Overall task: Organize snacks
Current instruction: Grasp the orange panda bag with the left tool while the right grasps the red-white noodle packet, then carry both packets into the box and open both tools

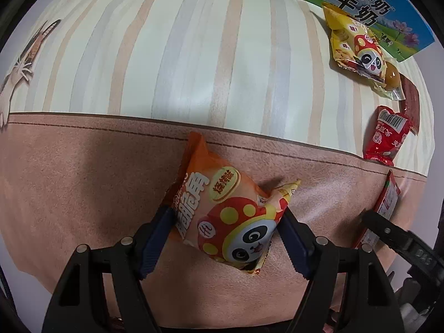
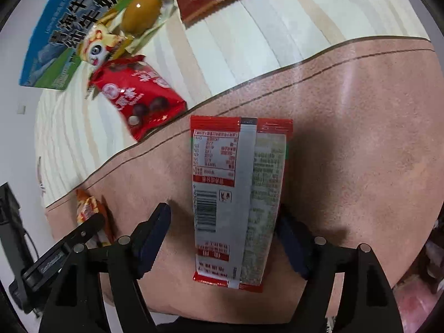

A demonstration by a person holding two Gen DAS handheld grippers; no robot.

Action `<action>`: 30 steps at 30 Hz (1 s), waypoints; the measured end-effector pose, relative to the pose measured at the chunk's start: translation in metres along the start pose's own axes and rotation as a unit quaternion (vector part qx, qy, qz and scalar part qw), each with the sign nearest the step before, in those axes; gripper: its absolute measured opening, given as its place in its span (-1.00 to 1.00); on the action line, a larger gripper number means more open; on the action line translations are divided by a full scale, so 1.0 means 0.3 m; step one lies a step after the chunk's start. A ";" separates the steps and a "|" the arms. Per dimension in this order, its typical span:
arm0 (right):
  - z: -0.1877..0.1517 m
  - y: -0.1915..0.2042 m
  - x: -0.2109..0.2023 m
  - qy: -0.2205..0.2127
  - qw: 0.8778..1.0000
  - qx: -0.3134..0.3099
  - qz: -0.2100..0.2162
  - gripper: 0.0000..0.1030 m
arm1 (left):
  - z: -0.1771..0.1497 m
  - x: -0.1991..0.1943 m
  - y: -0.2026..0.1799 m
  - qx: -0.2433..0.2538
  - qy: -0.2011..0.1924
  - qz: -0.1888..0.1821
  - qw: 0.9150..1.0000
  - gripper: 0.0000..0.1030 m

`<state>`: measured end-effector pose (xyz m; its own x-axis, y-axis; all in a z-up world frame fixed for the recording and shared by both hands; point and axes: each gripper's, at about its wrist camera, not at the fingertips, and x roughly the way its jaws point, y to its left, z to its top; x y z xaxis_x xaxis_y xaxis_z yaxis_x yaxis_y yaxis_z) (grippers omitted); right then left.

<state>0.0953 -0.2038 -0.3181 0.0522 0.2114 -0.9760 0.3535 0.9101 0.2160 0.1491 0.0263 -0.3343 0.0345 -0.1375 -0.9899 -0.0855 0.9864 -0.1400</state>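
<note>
Both pkts' (image 1: 222,216) (image 2: 238,202) near ends hidden – grippers (image 1: 226,238) (image 2: 222,236)

Looks like a home: a table w/ a striped cloth (image 1: 194,55), snack packs (image 2: 138,97) & a milk box (image 1: 360,2).

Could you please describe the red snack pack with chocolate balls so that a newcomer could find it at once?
Start at the blue and green milk carton at the table's far edge. Just in front lies a yellow panda packet, then the red chocolate-ball pack on the striped cloth. Only it pictures dark round balls.
</note>
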 end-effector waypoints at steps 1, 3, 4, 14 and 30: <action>0.009 0.024 0.011 -0.006 1.000 -0.014 -0.017 0.21 | 0.004 0.003 -0.013 0.001 -0.001 0.002 1.000 0.44; -0.012 0.050 -0.005 -0.031 0.998 -0.041 -0.033 0.03 | 0.009 0.011 -0.037 0.002 -0.003 0.001 1.000 0.43; -0.026 0.057 -0.016 -0.036 0.998 -0.049 -0.035 -0.02 | 0.015 0.004 -0.045 0.003 -0.003 -0.001 1.000 0.41; -0.074 0.130 -0.141 -0.072 0.994 -0.078 0.009 -0.08 | 0.082 -0.119 -0.056 0.000 -0.011 -0.051 0.999 0.28; 0.248 0.325 -0.592 -0.159 0.973 -0.132 0.098 -0.08 | 0.422 -0.564 -0.221 0.025 -0.110 -0.174 0.978 0.25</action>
<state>0.1901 -0.1793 -0.1256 0.3955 0.3071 -0.8656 0.0569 0.9324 0.3568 0.2751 -0.0044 -0.1546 0.2667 -0.4480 -0.8533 0.0181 0.8876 -0.4603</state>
